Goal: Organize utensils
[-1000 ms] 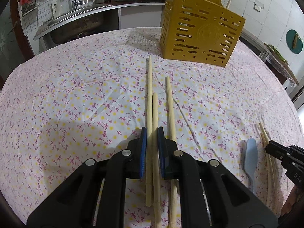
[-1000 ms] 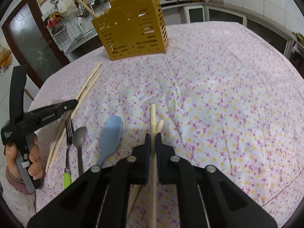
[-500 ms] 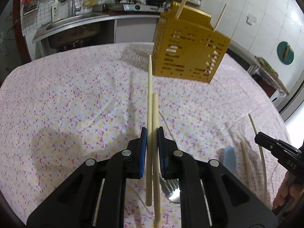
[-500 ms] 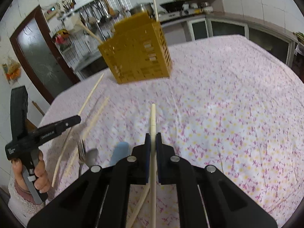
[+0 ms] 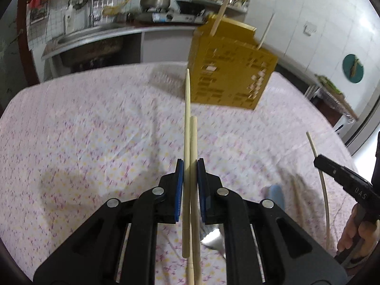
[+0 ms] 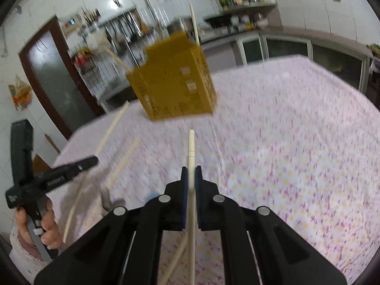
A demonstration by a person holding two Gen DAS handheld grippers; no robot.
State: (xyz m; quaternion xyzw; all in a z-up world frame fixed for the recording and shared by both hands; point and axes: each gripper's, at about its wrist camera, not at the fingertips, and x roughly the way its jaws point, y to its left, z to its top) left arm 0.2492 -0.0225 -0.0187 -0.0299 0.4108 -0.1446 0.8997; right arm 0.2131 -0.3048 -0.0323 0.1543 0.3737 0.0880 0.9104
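I am holding two chopsticks (image 5: pixel 190 147) pinched in the left claw (image 5: pixel 190 178) and a chopstick pair (image 6: pixel 191 152) clamped in the right claw (image 6: pixel 191 180), carrying both toward the yellow holder (image 5: pixel 230 71) on the table (image 5: pixel 95 123), keeping tips aimed at its open top.

The table wears a white cloth (image 5: pixel 99 142) scattered with small purple-pink sprigs and pale yellow dots, and toward its far edge stands a mustard-yellow slotted utensil basket (image 5: pixel 228 73) with pale wooden sticks poking from its top. The left gripper (image 5: pixel 190 185) is black with blue pads and silver rivets, and the two chopsticks (image 5: pixel 190 142) between those pads are pale cream wood; the right gripper (image 6: pixel 191 190) has the same black body and blue pads around one cream chopstick (image 6: pixel 191 152). Near the cloth's near right edge in the left wrist view lies a light blue spoon (image 5: pixel 276 194), blurred.
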